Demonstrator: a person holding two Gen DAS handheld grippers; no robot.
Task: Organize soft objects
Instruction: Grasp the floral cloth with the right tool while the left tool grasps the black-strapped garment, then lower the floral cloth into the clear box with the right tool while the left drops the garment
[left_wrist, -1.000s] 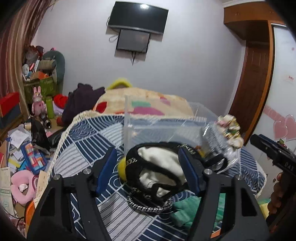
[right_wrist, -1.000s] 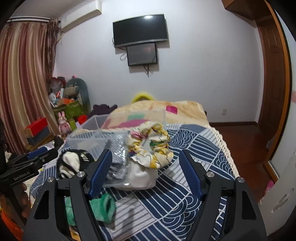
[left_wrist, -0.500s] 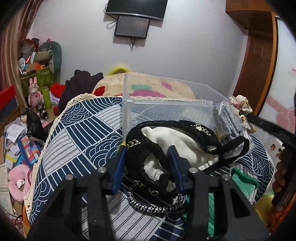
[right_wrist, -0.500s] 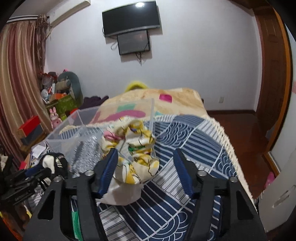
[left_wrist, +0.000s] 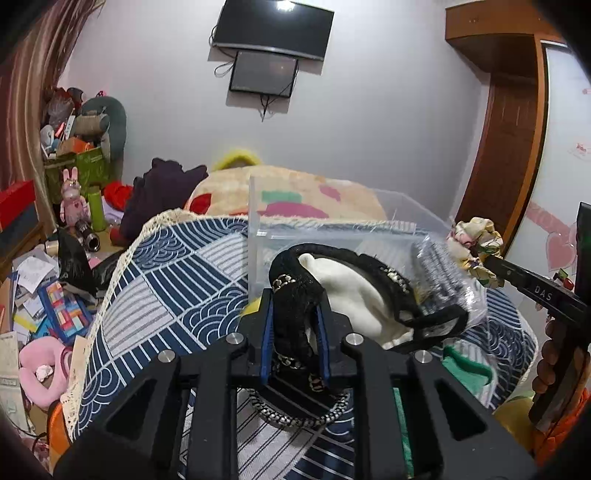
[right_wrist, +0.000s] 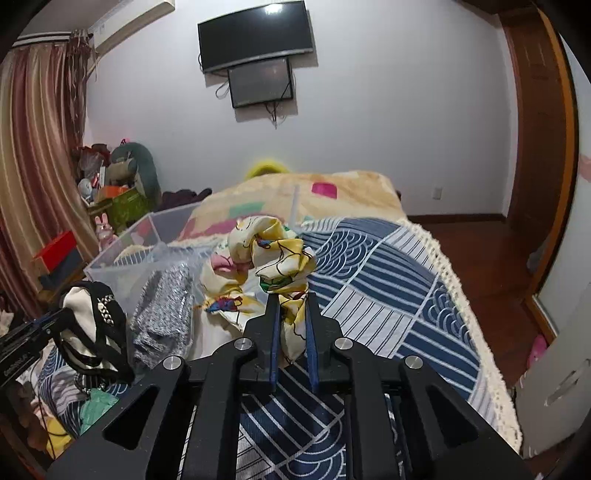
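Since both tongs have just closed on fabric, the job looks barely begun: left gripper (left_wrist: 294, 328) pinches the black chain-trimmed band (left_wrist: 295, 295) w/ cream cloth (left_wrist: 351, 291) inside its loop, right gripper (right_wrist: 291, 332) pinches the yellow printed scrunchie (right_wrist: 275, 254), both items just in front of the clear plastic bin (left_wrist: 258, 236). Bin seems nearly empty, so all the sorting is prob. left; silver-grey item (right_wrist: 162, 306) and green cloth (left_wrist: 465, 369) lie loose. Surface: bed w/ navy-white patterned cover (right_wrist: 388, 295), beige blanket (right_wrist: 351, 192) behind. Room: TV on wall, curtain at the left edge, cluttered floor.
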